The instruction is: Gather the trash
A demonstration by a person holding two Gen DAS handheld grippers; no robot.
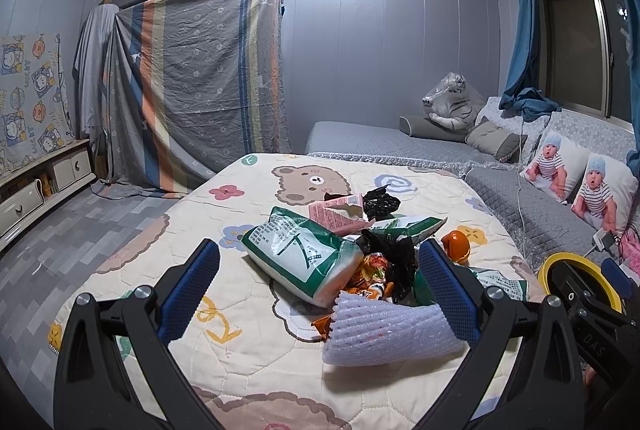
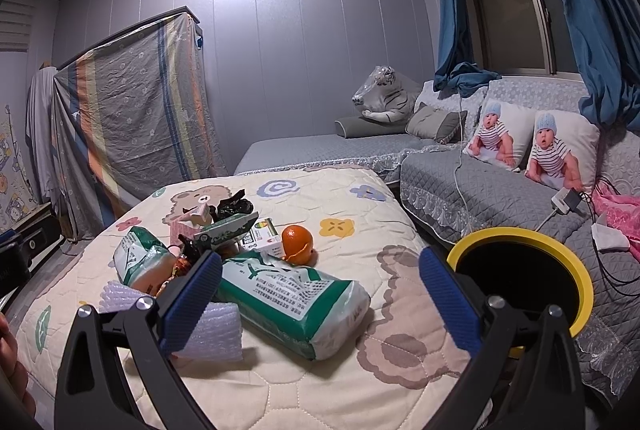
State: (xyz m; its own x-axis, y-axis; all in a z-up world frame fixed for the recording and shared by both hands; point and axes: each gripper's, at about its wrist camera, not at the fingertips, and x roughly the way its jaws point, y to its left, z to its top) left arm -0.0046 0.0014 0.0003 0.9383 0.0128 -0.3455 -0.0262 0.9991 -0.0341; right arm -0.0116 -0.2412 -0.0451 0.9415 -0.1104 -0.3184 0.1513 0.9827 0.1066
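Observation:
A pile of trash lies on the cartoon quilt [image 1: 248, 346]: green-and-white bags [image 1: 304, 258] [image 2: 296, 294], a white foam net [image 1: 384, 330] [image 2: 212, 330], orange snack wrappers [image 1: 368, 282], black plastic bags [image 1: 382, 200] [image 2: 234, 208], a pink carton [image 1: 336, 214], a small box [image 2: 266, 240] and an orange peel [image 1: 456, 244] [image 2: 297, 244]. My left gripper [image 1: 320, 294] is open above the pile, empty. My right gripper [image 2: 320, 298] is open over the near green bag, empty. A yellow-rimmed black bin [image 2: 520, 282] [image 1: 576, 278] stands at the quilt's right edge.
A grey sofa [image 2: 480, 190] with baby-print pillows [image 2: 560, 150], cables and a charger [image 2: 566, 200] is to the right. A plush tiger [image 2: 384, 94] sits at the back. A sheet-covered rack [image 1: 192, 82] and a low cabinet [image 1: 40, 186] stand to the left.

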